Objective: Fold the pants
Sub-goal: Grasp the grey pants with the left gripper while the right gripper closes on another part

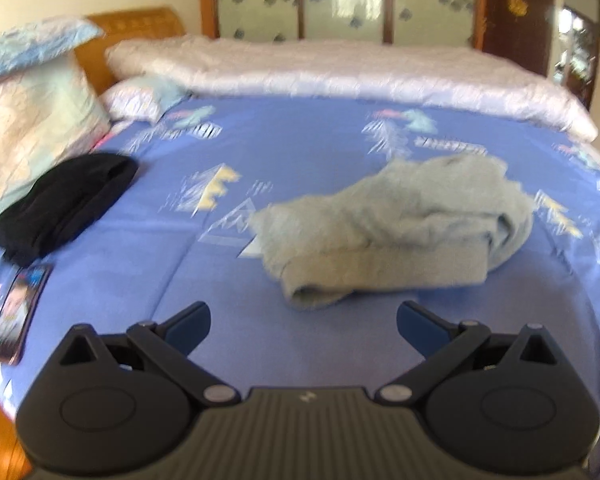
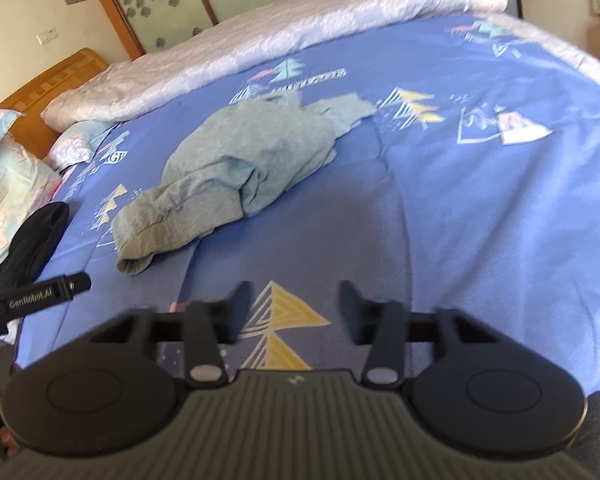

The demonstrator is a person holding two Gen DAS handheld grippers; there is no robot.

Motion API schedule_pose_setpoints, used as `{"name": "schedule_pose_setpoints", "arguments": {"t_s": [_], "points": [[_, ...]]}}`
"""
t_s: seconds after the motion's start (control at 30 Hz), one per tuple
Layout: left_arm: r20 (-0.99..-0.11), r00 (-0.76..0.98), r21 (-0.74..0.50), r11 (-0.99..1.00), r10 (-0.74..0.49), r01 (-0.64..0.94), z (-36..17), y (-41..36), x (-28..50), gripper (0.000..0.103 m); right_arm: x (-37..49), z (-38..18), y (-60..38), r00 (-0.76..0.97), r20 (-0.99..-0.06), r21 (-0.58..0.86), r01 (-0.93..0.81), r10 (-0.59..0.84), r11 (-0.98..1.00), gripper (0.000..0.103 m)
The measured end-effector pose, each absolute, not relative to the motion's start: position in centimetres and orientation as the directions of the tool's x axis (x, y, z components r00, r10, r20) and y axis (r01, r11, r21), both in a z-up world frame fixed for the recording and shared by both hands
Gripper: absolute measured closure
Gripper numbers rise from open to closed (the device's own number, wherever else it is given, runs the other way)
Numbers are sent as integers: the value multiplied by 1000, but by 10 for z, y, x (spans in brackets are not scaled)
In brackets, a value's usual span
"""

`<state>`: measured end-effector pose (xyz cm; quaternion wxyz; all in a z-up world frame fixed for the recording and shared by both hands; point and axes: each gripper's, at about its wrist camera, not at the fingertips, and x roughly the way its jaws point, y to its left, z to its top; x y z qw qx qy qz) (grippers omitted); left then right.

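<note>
Crumpled grey-green pants [image 1: 396, 220] lie in a heap on the blue patterned bedspread [image 1: 308, 144]. My left gripper [image 1: 303, 330] hovers just short of their near end, jaws wide open and holding nothing. In the right wrist view the same pants [image 2: 236, 168] lie ahead and to the left. My right gripper [image 2: 296, 312] stands over bare bedspread [image 2: 480, 200], well short of the pants; its jaws are partly apart with nothing between them. Part of the left gripper's body [image 2: 40, 294] shows at that view's left edge.
A black folded garment [image 1: 64, 208] lies at the left of the bed, a phone [image 1: 18, 312] in front of it. Pillows [image 1: 32, 120] lean on the wooden headboard [image 1: 136, 24]. A pale rolled quilt [image 1: 340, 68] runs along the far side.
</note>
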<state>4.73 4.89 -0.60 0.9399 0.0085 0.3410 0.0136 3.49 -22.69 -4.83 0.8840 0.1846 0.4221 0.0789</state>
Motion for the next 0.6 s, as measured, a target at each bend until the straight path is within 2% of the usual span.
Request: {"name": "schedule_pose_setpoints", "arguments": {"t_s": [0.17, 0.33, 0.4, 0.43, 0.47, 0.53, 0.6], "points": [[-631, 773, 62, 988, -71, 141, -16, 3, 79, 0, 49, -62, -244, 615, -732, 423, 75, 292, 903, 66], [-649, 758, 202, 944, -70, 261, -51, -62, 124, 1, 53, -71, -265, 609, -748, 436, 149, 265, 888, 66], [-648, 761, 277, 921, -31, 274, -67, -80, 143, 25, 54, -74, -268, 604, -754, 435, 166, 258, 885, 65], [-658, 753, 307, 910, -9, 278, -72, -85, 152, 61, 54, -76, -271, 600, -758, 435, 175, 254, 883, 65], [-678, 735, 299, 911, -7, 285, -72, -86, 159, 73, 54, -76, -271, 599, -760, 433, 179, 251, 883, 65], [-688, 722, 193, 942, -68, 274, -54, -69, 159, 81, 55, -74, -273, 604, -759, 427, 181, 243, 886, 65], [-674, 728, 105, 959, -126, 263, -29, -39, 147, 82, 57, -73, -274, 609, -756, 423, 174, 240, 889, 65]]}}
